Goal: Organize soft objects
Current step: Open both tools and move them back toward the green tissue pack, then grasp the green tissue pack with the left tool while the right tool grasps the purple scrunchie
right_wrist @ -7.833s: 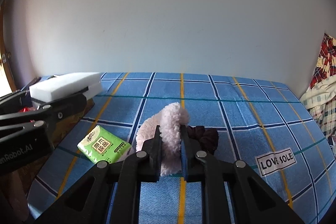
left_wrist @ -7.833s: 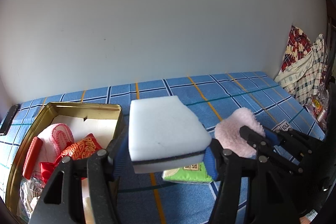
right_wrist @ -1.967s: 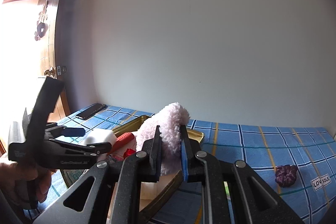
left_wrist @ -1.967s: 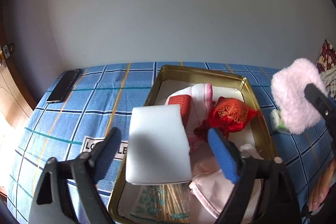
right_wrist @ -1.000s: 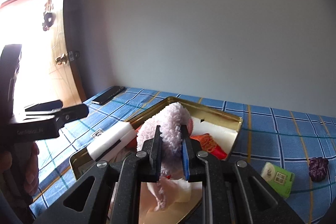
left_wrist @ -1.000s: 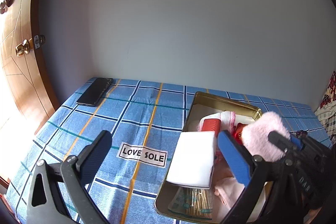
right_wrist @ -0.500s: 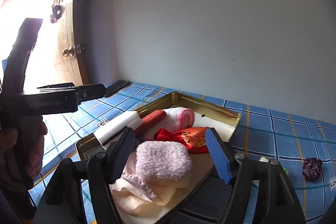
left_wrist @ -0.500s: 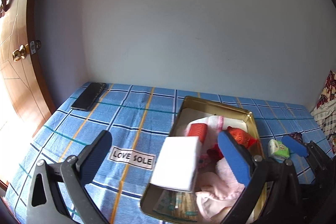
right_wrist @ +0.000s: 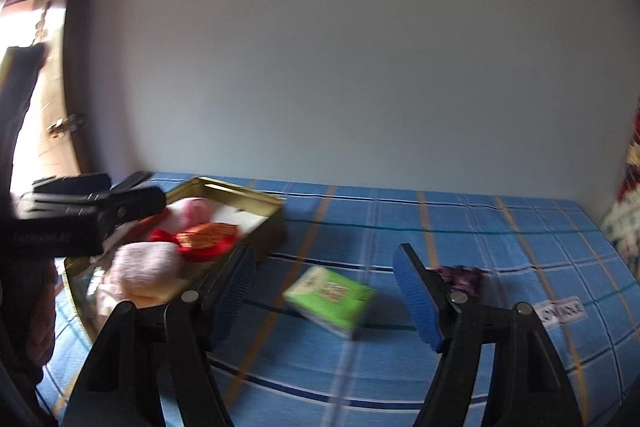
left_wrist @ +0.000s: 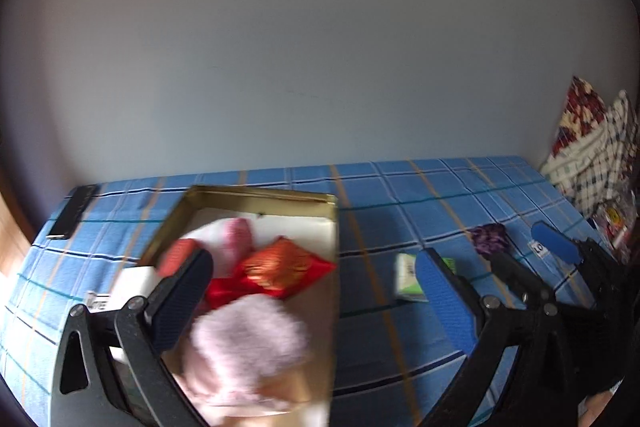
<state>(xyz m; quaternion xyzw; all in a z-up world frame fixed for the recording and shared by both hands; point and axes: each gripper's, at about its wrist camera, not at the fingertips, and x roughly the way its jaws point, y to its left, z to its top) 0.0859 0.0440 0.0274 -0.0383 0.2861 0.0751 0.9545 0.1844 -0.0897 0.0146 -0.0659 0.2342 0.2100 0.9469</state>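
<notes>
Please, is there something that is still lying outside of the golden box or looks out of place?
Yes. A green tissue pack and a dark purple scrunchie lie on the blue checked sheet, outside the gold tin. Both tongs are open and hold nothing.

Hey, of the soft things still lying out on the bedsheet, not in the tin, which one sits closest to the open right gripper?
The green tissue pack, lying just ahead of the right gripper; the purple scrunchie lies farther off.
</notes>
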